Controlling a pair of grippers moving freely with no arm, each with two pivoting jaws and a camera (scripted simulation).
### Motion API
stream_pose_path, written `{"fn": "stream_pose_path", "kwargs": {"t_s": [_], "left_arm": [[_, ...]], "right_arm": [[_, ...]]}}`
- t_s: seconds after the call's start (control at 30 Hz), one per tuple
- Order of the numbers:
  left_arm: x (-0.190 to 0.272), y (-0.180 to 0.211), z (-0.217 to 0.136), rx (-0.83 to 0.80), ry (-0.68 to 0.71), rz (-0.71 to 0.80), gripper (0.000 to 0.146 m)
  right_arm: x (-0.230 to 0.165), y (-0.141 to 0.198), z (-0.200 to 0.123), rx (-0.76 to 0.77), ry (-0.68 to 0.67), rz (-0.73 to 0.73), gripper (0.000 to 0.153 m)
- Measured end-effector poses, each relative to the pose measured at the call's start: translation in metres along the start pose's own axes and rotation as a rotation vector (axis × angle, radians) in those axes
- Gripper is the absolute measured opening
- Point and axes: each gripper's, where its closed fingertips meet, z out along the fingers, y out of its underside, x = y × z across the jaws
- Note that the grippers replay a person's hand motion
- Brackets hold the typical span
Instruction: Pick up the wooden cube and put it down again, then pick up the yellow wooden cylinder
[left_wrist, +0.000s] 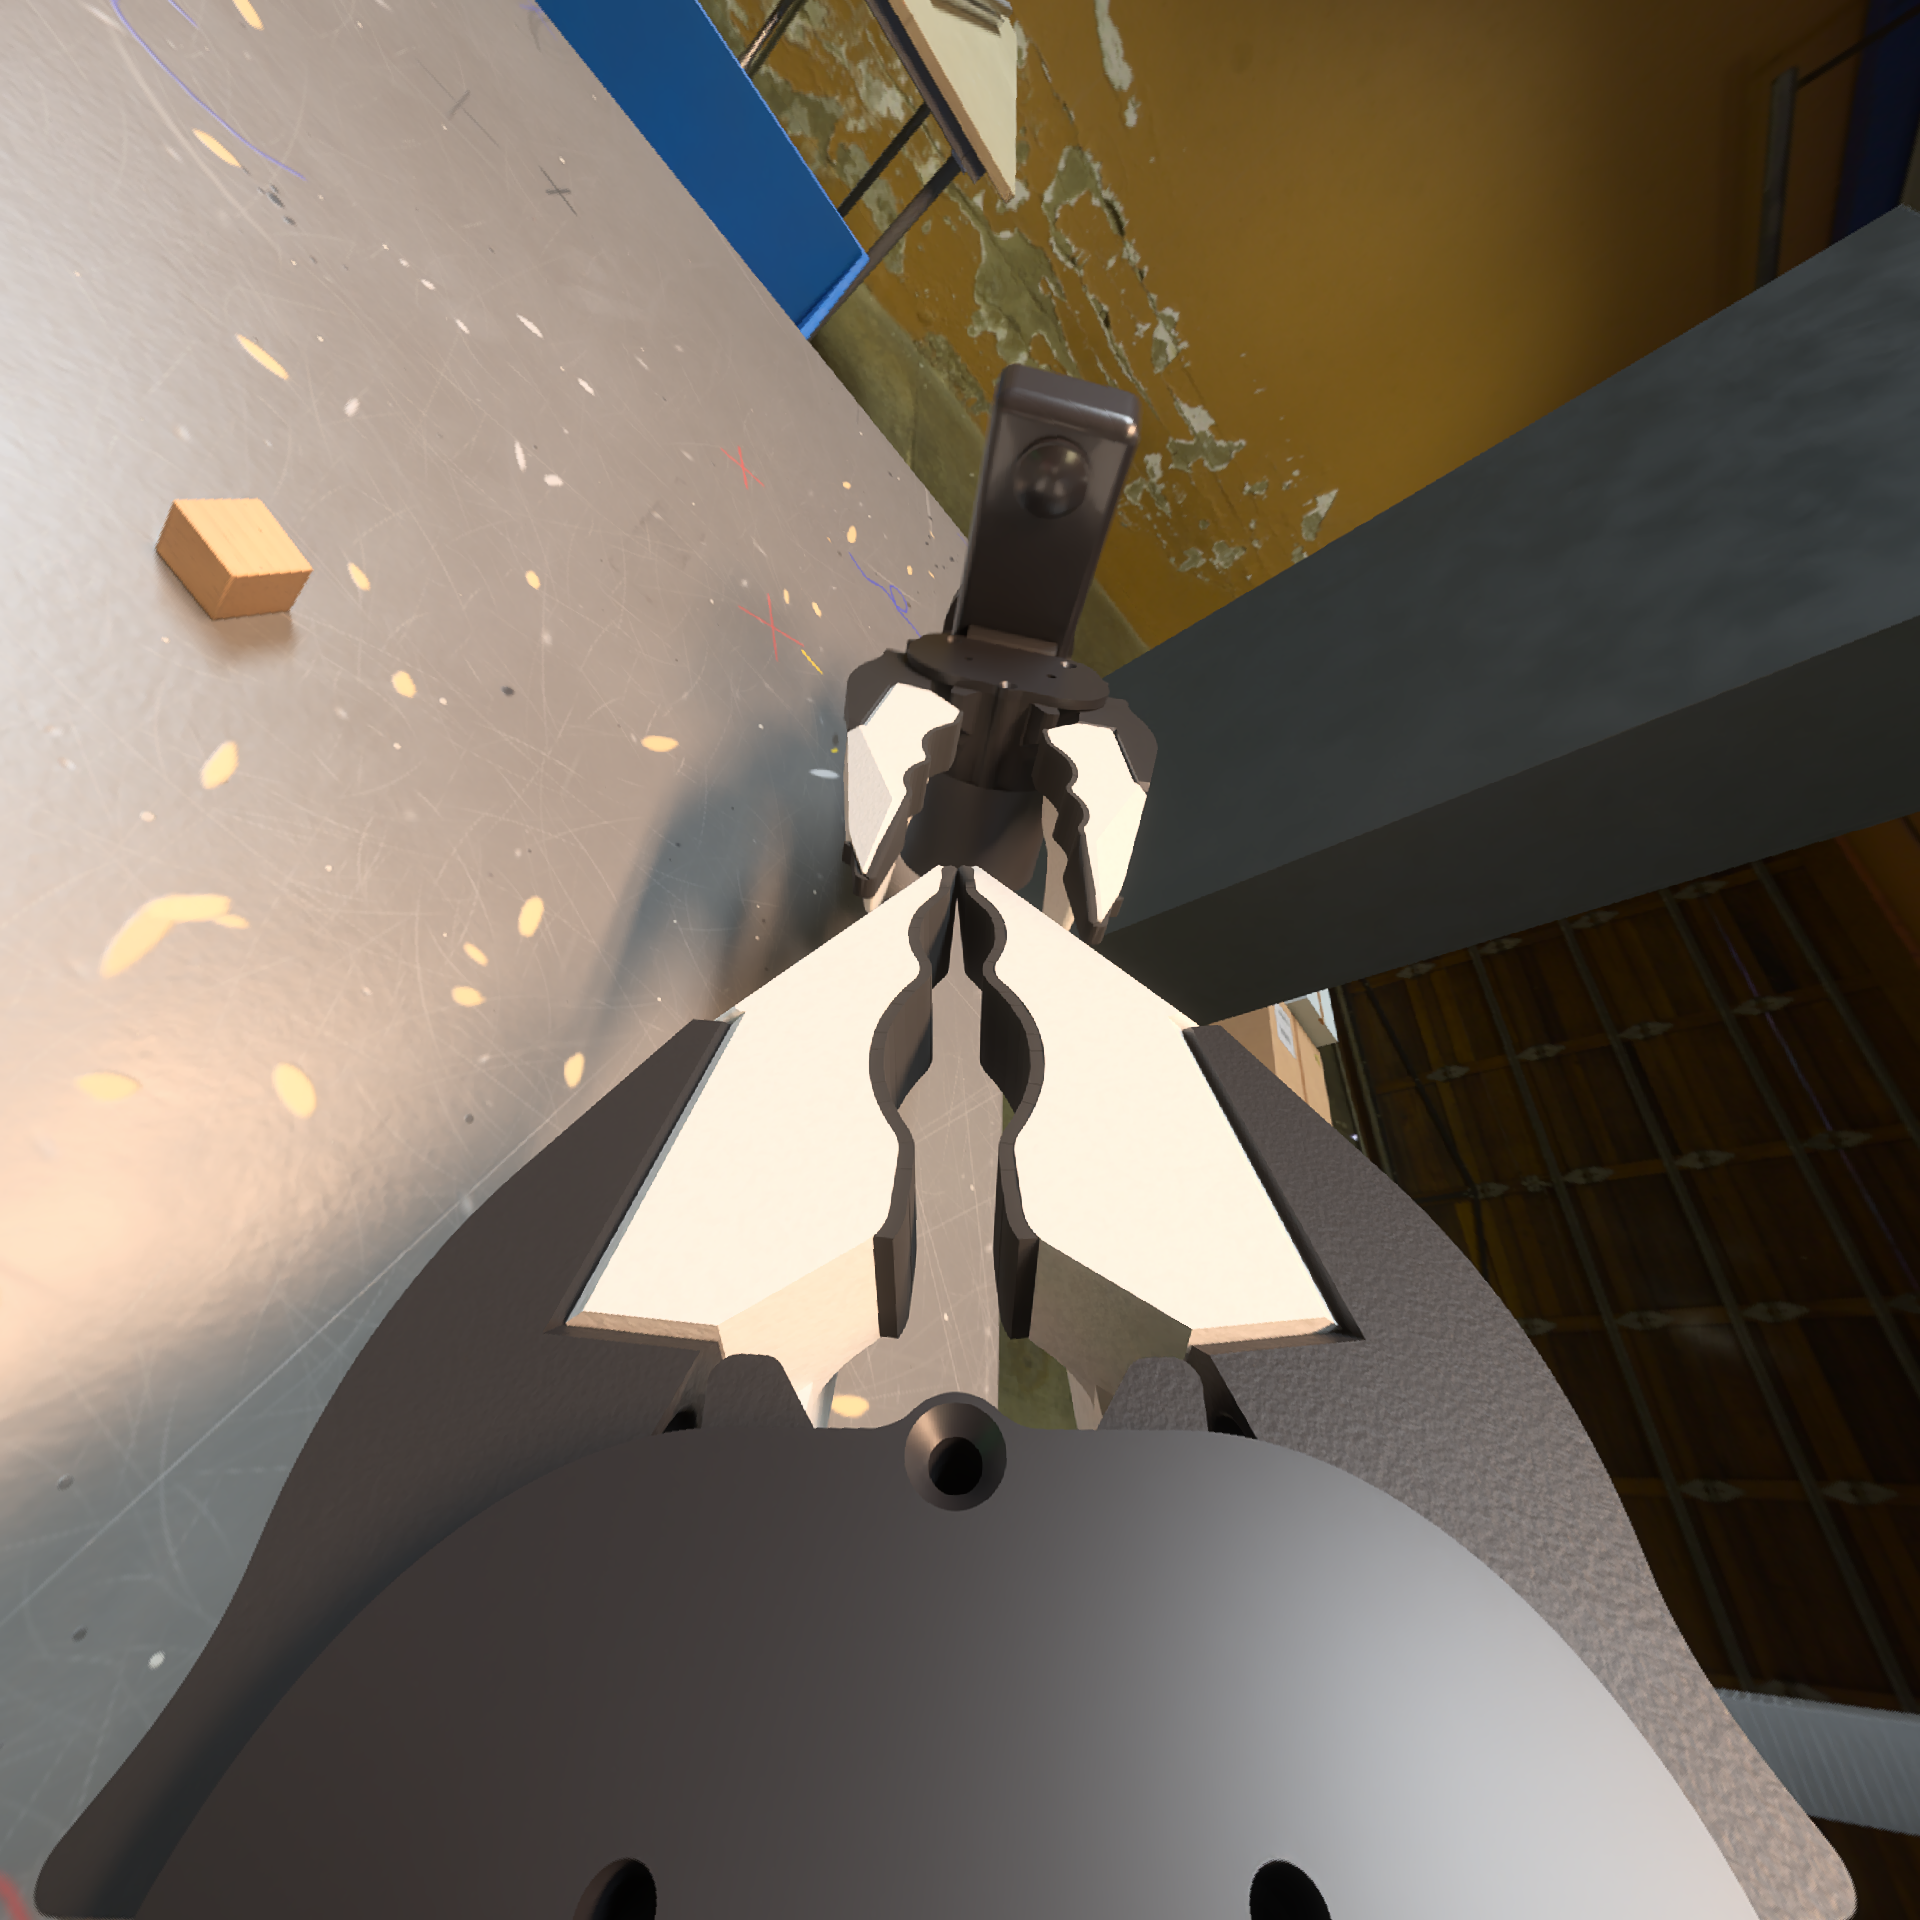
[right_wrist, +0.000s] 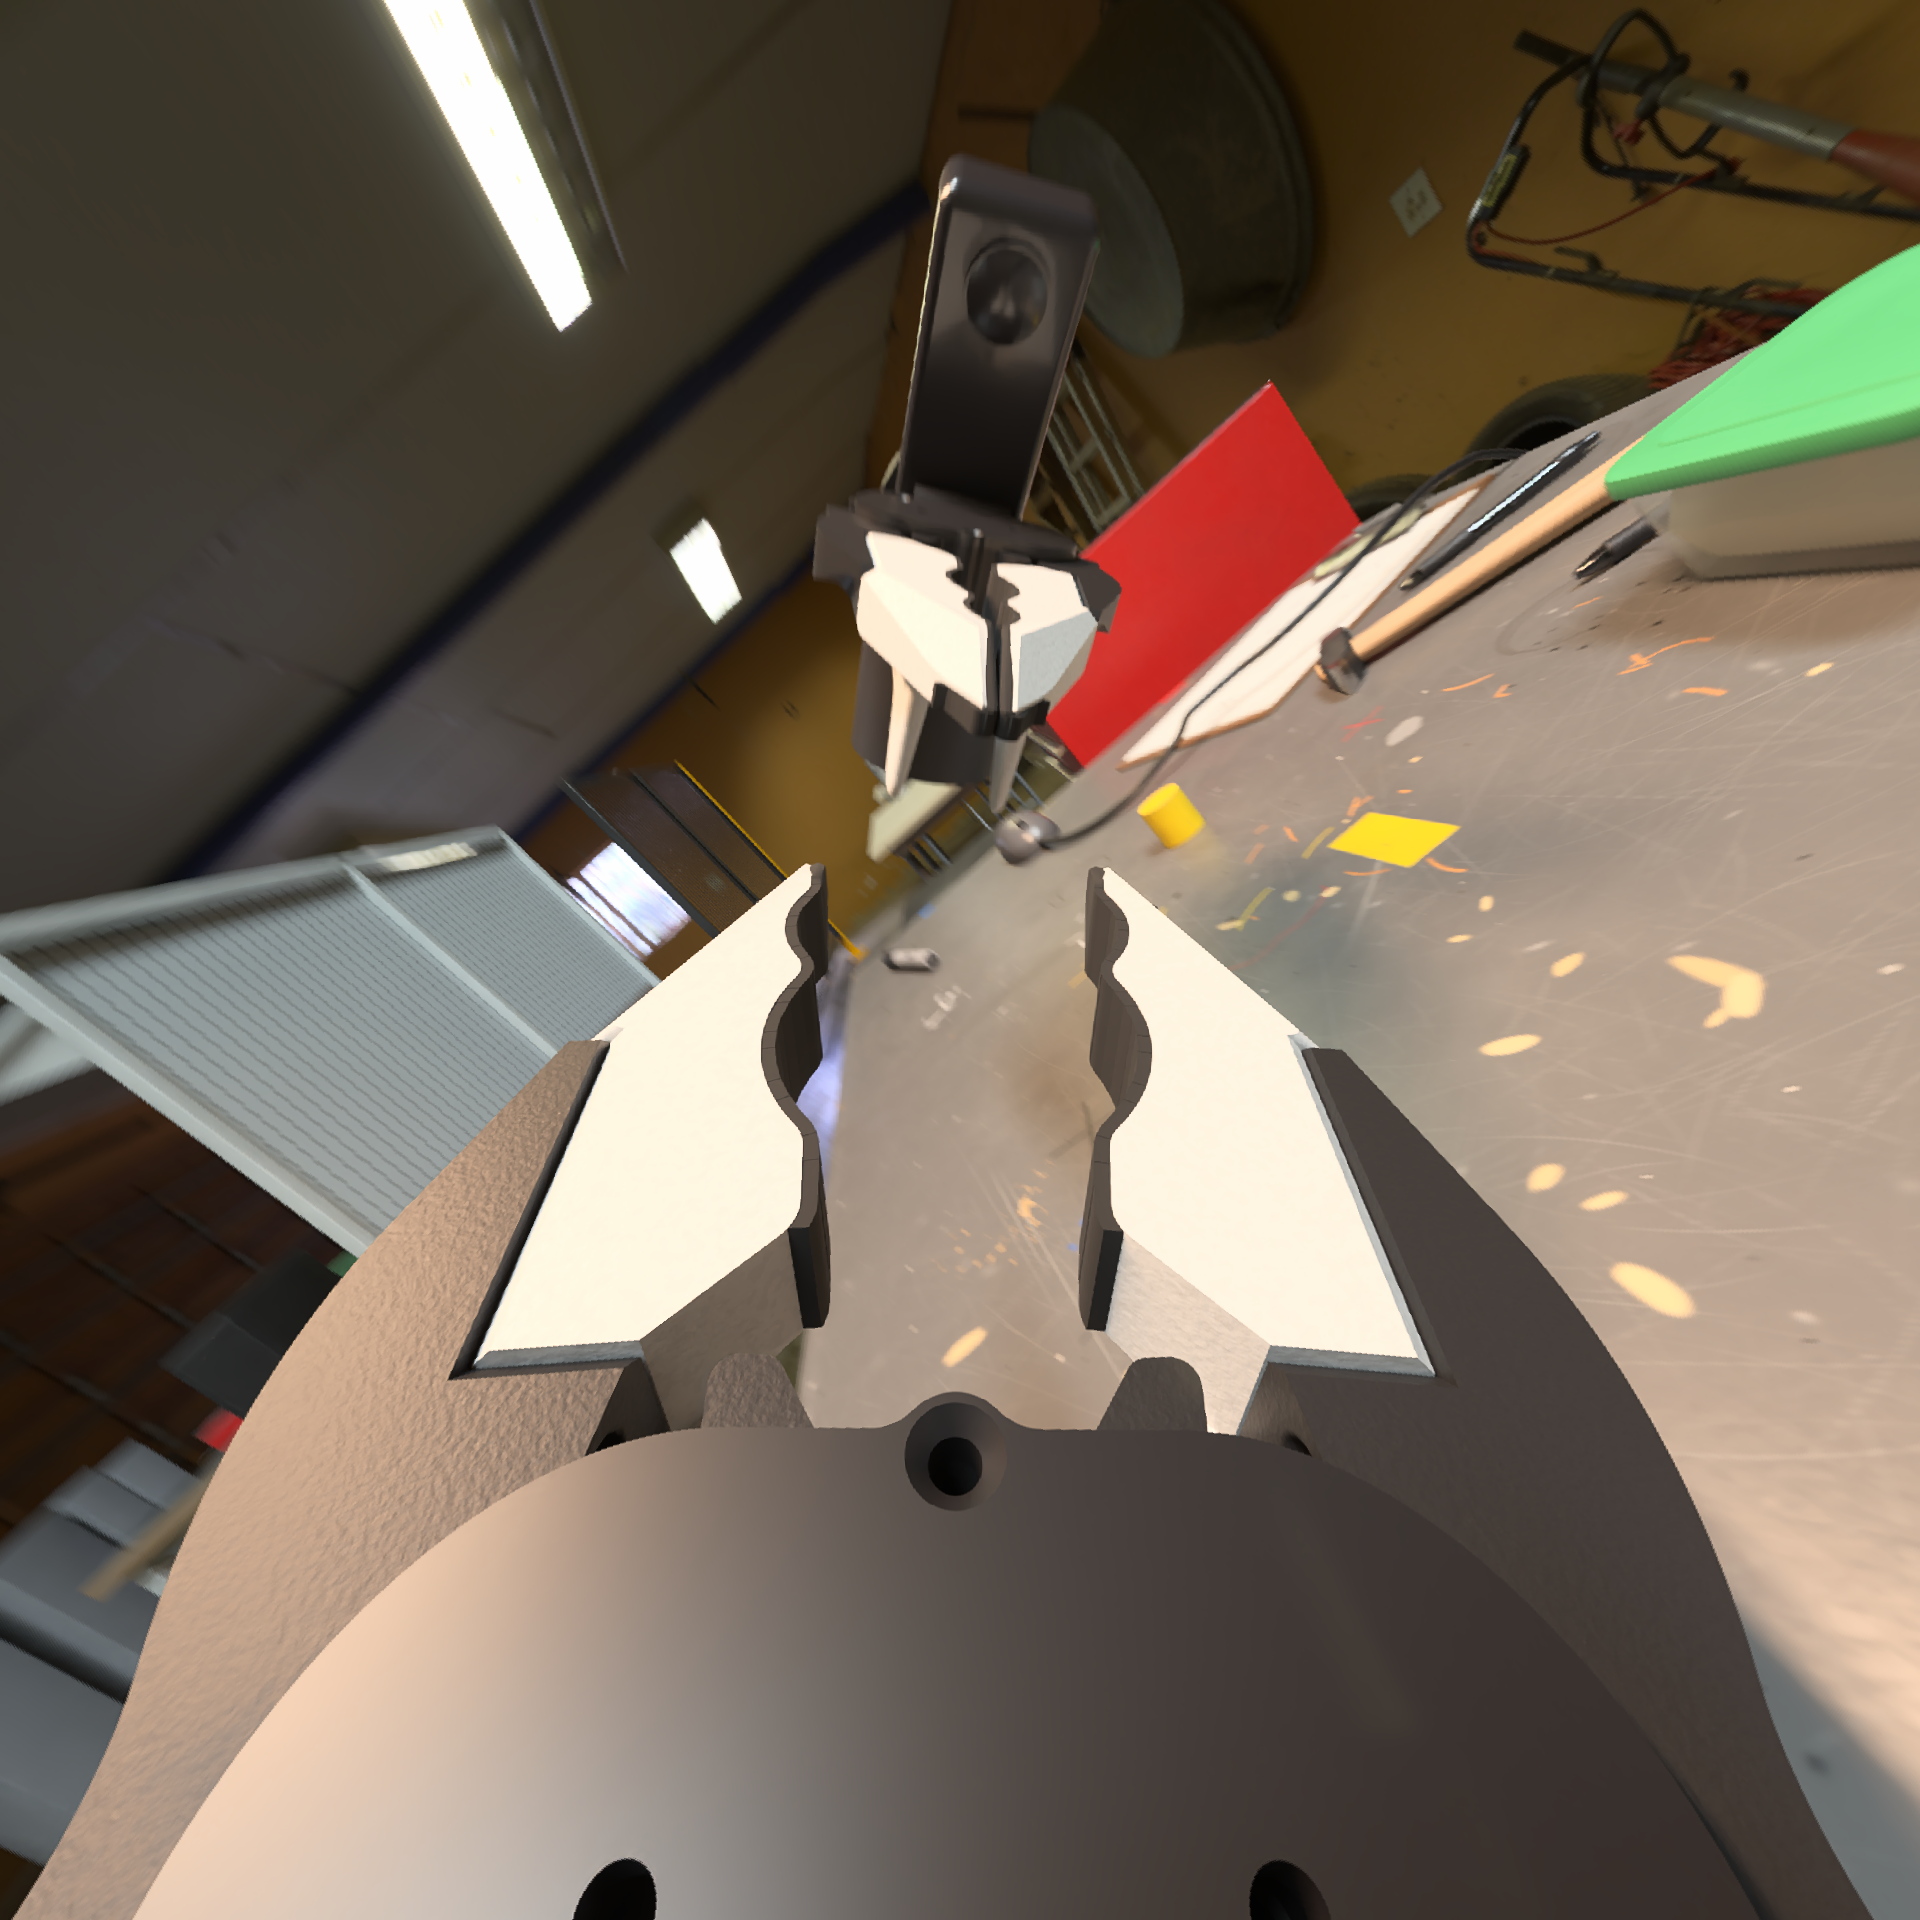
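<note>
Left claw (left_wrist: 954, 883) pressed together, empty; right claw (right_wrist: 956, 883) spread, likely for small yellow wooden cylinder (right_wrist: 1171, 815) near scratched grey surface (right_wrist: 1558, 1039) edge; tan wooden cube (left_wrist: 234, 556) untouched.

A grey, scratched metal worktop (right_wrist: 1558, 1091) is seen, flecked with pale yellow and orange paint spots. A small light-brown wooden cube (left_wrist: 234, 558) rests flat on it, alone, well apart from the other things. A short yellow wooden cylinder (right_wrist: 1171, 815) stands upright near the far edge, just beside a flat yellow square patch (right_wrist: 1392, 837). A thin black cable (right_wrist: 1195, 717) with a grey rounded end is laid close to the cylinder. Farther back lie a white sheet (right_wrist: 1288, 634), a wooden-handled hammer (right_wrist: 1455, 587), and two dark pens (right_wrist: 1507, 509). A white block with a green top (right_wrist: 1787, 436) sits at the far corner.
</note>
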Motion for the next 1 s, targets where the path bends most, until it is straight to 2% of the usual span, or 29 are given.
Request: {"fn": "stream_pose_path", "kwargs": {"t_s": [0.07,0.17,0.3,0.4,0.53,0.6,0.67,0.7,0.83,0.9,0.93,1.0], "left_arm": [[-0.001,-0.002,0.006,0.010,-0.010,0.013,0.000],[0.000,-0.007,0.015,0.045,-0.009,0.042,0.000],[0.001,-0.006,0.030,0.042,-0.001,0.057,0.000],[0.000,-0.004,0.042,0.042,0.025,0.047,0.000],[-0.001,-0.001,0.051,0.038,0.071,0.011,0.000],[-0.006,-0.006,0.047,0.083,0.064,-0.016,0.000],[-0.010,-0.013,0.039,0.147,0.070,-0.058,0.000],[-0.012,-0.016,0.035,0.178,0.082,-0.084,0.000],[-0.020,-0.018,0.030,0.217,0.103,-0.163,0.000],[-0.023,-0.016,0.033,0.212,0.086,-0.172,0.000],[-0.024,-0.015,0.034,0.207,0.081,-0.173,0.000],[-0.024,-0.013,0.037,0.196,0.081,-0.175,0.000]], "right_arm": [[0.001,-0.006,-0.002,0.060,-0.041,0.086,0.044],[0.005,-0.019,-0.012,0.146,-0.060,0.156,0.023],[0.008,-0.032,-0.023,0.228,-0.079,0.214,0.021],[0.010,-0.033,-0.024,0.224,-0.080,0.227,0.020],[0.011,-0.031,-0.023,0.181,-0.058,0.207,0.020],[0.010,-0.038,-0.028,0.211,-0.037,0.152,0.021],[0.010,-0.043,-0.032,0.205,0.031,0.026,0.034],[0.012,-0.044,-0.033,0.178,0.097,-0.082,0.042],[0.019,-0.036,-0.032,-0.028,0.411,-0.699,0.066],[0.017,-0.031,-0.028,-0.093,0.483,-0.928,0.069],[0.017,-0.026,-0.025,-0.117,0.487,-0.976,0.070],[0.020,-0.018,-0.021,-0.160,0.482,-0.981,0.070]]}}
